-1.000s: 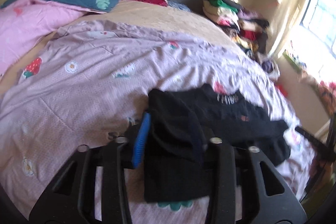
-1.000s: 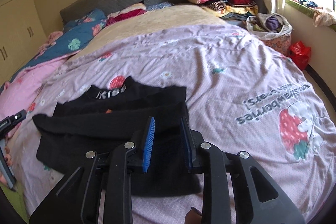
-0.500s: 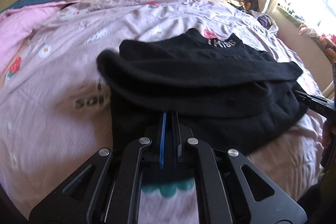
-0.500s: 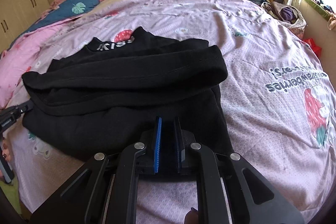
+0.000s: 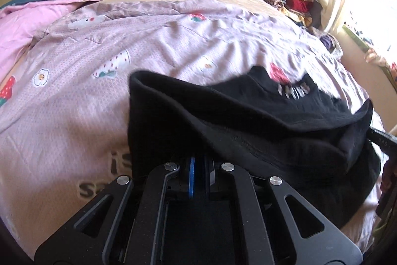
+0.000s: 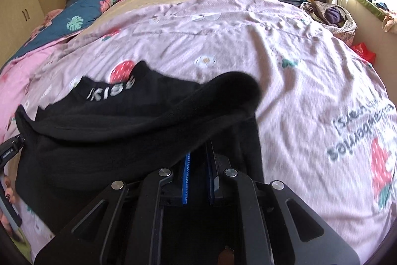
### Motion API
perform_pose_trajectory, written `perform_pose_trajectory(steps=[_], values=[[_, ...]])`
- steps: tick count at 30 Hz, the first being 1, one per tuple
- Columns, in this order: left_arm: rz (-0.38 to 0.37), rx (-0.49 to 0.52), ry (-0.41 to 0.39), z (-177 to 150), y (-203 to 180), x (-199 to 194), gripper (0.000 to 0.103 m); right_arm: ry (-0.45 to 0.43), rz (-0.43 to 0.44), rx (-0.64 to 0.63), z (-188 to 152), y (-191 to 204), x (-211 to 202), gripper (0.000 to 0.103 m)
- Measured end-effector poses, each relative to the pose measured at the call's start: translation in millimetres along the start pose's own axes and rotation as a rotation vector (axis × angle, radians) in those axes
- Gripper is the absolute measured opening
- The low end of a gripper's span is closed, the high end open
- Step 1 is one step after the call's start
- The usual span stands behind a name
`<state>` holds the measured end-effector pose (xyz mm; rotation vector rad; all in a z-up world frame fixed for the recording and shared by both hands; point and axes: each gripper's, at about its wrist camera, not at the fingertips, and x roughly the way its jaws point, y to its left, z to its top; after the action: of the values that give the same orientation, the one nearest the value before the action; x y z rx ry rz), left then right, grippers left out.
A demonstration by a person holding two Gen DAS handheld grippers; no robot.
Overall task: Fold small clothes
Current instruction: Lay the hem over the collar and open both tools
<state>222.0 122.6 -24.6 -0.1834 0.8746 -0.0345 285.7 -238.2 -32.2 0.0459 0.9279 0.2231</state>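
Black sweater [image 5: 260,131] lies on the bed's pink quilt [image 5: 86,103] ahead of both tools, its near hem lifted: left hand-held gripper [image 5: 199,165] and right hand-held gripper [image 6: 198,165] each clamped on it.

1. The left claw [image 5: 199,165] points steeply down at the near hem of the black garment [image 5: 248,131]; its jaws are pressed together, pinching the cloth.
2. The right claw [image 6: 198,160] tilts down likewise at the garment's near right part, jaws nearly together, clamped on a fold.
3. A hand [image 6: 6,205] shows at the garment's left edge in the right wrist view.
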Motion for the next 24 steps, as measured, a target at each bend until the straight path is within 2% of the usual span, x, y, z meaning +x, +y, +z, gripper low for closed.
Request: perform_pose_trajectory(steps=[6, 9, 10, 11, 13, 14, 22, 23, 24], values=[[0.004, -0.084, -0.043, 21, 24, -7, 0.001, -0.019, -0.031, 0.01, 20, -10, 8, 0.011], [0.006, -0.126, -0.06, 20, 40, -13, 0.01, -0.035, -0.029, 0.018, 21, -19, 3, 0.011], [0.004, -0.14, -0.058, 19, 44, -13, 0.016, -0.039, -0.029, 0.019, 20, -21, 1, 0.012], [-0.001, -0.151, -0.051, 18, 47, -12, 0.019, -0.043, -0.035, 0.017, 19, -24, -1, 0.014], [-0.016, -0.17, -0.029, 15, 53, -7, 0.02, -0.038, -0.045, 0.004, 18, -28, -1, 0.036], [-0.021, -0.173, -0.022, 14, 54, -5, 0.02, -0.038, -0.044, -0.004, 17, -27, -1, 0.039], [-0.023, -0.138, -0.01, 17, 42, 7, 0.022, -0.011, -0.042, -0.1, 23, -4, 17, 0.039], [-0.019, -0.133, -0.013, 18, 41, 7, 0.019, -0.001, -0.049, -0.108, 24, -2, 23, 0.039], [-0.015, -0.123, -0.016, 18, 40, 7, 0.016, 0.006, -0.051, -0.113, 25, 0, 27, 0.033]])
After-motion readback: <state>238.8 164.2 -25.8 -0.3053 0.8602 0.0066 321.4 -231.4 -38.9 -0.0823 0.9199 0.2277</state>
